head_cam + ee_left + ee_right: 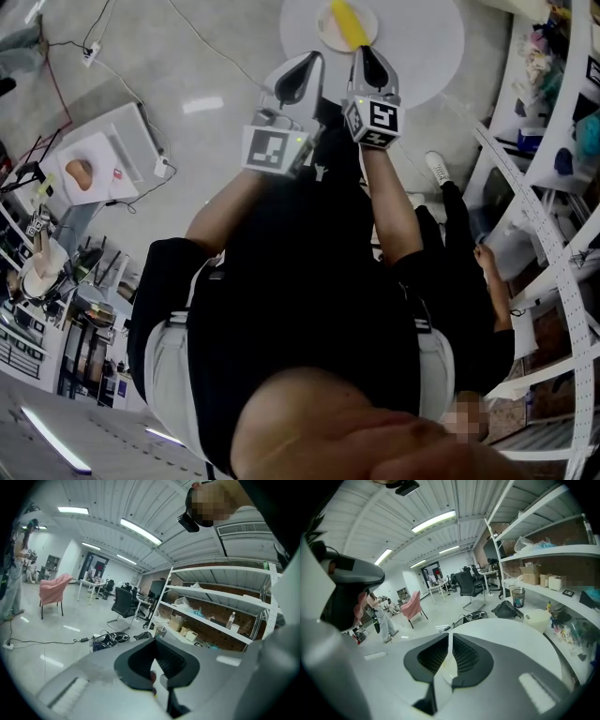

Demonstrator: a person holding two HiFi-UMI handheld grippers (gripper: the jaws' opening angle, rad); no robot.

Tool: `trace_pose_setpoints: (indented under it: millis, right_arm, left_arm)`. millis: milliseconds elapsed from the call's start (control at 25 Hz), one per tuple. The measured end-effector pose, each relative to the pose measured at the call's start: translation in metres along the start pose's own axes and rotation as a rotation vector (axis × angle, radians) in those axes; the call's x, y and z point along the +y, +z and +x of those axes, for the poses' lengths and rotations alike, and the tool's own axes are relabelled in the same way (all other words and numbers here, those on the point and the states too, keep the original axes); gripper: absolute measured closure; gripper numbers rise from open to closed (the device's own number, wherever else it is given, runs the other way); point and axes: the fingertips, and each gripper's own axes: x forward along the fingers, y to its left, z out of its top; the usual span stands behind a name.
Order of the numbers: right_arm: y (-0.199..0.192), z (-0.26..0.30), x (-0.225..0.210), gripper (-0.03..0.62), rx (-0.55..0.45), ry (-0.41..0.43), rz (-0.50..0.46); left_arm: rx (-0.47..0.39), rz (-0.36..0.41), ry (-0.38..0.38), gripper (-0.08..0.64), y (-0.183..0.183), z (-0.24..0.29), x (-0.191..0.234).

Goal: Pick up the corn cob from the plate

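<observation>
Yellow corn cob point(349, 23) lies on the round cream plate point(324, 36) just ahead of my right gripper point(367, 52), long axis running almost straight away from its barely parted, empty jaws; left gripper point(315, 60) farther off.

Held left forearm point(228, 214) and right forearm point(392, 202) stretched forward, side by side. Carried left tool point(305, 73) with jaws closed together, nothing between them. Held right tool point(372, 61) tipped slightly downward, jaws parted by a thin slit, pressing on nothing.
</observation>
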Motion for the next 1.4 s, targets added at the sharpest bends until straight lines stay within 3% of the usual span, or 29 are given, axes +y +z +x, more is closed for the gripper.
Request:
trace_pose_setpoints:
  millis: [1400]
  right_arm:
    - [-0.103, 0.071, -0.038, 0.343, 0.280, 0.032, -0.070]
  left_arm:
    - [0.088, -0.078, 0.074, 0.555, -0.052, 0.035, 0.026]
